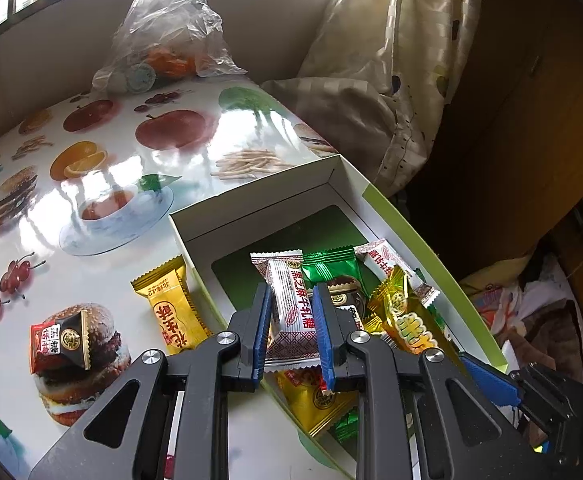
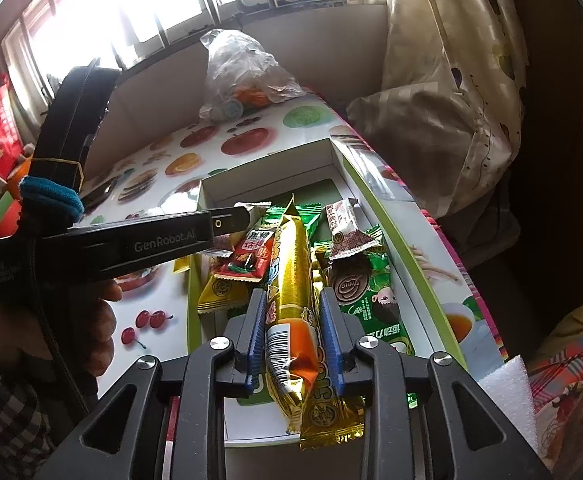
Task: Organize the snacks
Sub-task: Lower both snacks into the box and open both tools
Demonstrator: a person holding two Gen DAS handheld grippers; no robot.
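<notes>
Left wrist view: left gripper (image 1: 291,312) was clamped on a white-and-maroon candy wrapper (image 1: 291,312) over the open white cardboard box (image 1: 251,204); release it low, inside the walls. A yellow foil snack packet (image 1: 173,306) and a black-and-red packet (image 1: 61,336) lay outside on the fruit-print tabletop (image 1: 103,184).

Right wrist view: right gripper (image 2: 291,328) straddled a long gold-and-orange foil bar (image 2: 291,280) in the box, pads just clear of it. "GenRobot.AI" was legible on the other gripper's body.

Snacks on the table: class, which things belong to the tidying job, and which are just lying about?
Job: box; white nougat bar in the left gripper; gold snack stick between the right gripper fingers; yellow candy; dark plum candy.
Lying about: plastic bag; curtain.
</notes>
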